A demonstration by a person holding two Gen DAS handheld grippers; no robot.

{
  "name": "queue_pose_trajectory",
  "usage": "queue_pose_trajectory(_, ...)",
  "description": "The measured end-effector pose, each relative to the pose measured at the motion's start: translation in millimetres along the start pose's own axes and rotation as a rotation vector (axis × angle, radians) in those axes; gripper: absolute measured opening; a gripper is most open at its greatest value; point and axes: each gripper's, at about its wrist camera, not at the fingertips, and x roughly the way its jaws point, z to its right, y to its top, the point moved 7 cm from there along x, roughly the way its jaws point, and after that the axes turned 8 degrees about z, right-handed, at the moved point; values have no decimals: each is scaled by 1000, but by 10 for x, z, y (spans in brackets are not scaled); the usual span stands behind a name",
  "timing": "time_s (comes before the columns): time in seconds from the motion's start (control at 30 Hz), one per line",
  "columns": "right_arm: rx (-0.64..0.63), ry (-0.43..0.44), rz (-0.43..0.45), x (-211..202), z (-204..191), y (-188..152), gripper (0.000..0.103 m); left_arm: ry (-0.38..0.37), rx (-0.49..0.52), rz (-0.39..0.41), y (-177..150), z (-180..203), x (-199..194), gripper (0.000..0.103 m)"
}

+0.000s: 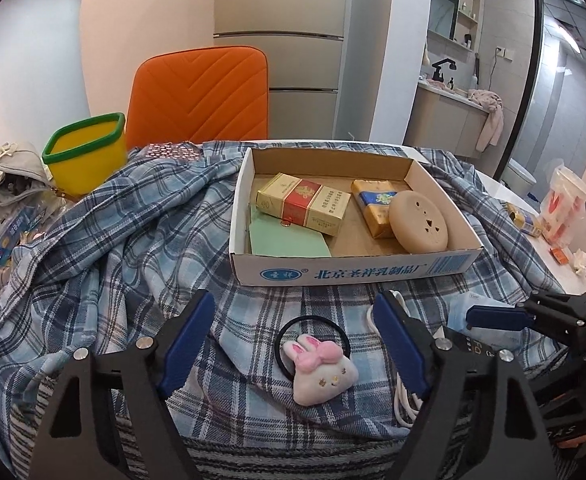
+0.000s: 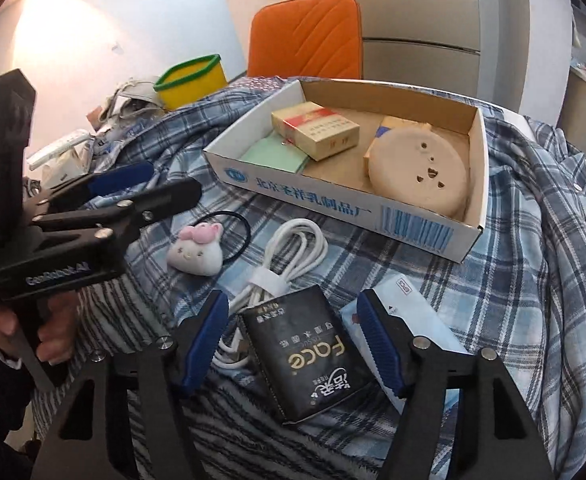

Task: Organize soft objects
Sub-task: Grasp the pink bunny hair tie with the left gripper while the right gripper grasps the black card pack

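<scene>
Plaid-shirt-covered table with open cardboard box, orange chair behind; both grippers open, holding nothing.

Left gripper: jaws spread wide, bunny hair tie lying on the shirt between its fingers, untouched; right gripper: jaws spread, poised over black Face tissue pack, pads apart from it; coiled white cable just beside the tissue pack, between it and the hair tie; pale blue packet at the pack's other side; box holding two cigarette packs, a round beige disc, a green card; yellow green-rimmed bin left of the chair.
</scene>
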Motion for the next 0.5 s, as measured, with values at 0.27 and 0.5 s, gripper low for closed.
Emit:
queue_pose_trajectory(0.27, -50, 23, -6, -6, -100, -25, 58, -5, 12, 41, 52, 31, -71, 80)
queue_pose_trajectory(0.5, -18, -12, -88, 141, -16, -119, 57, -27, 52, 87, 89, 138, -160, 80)
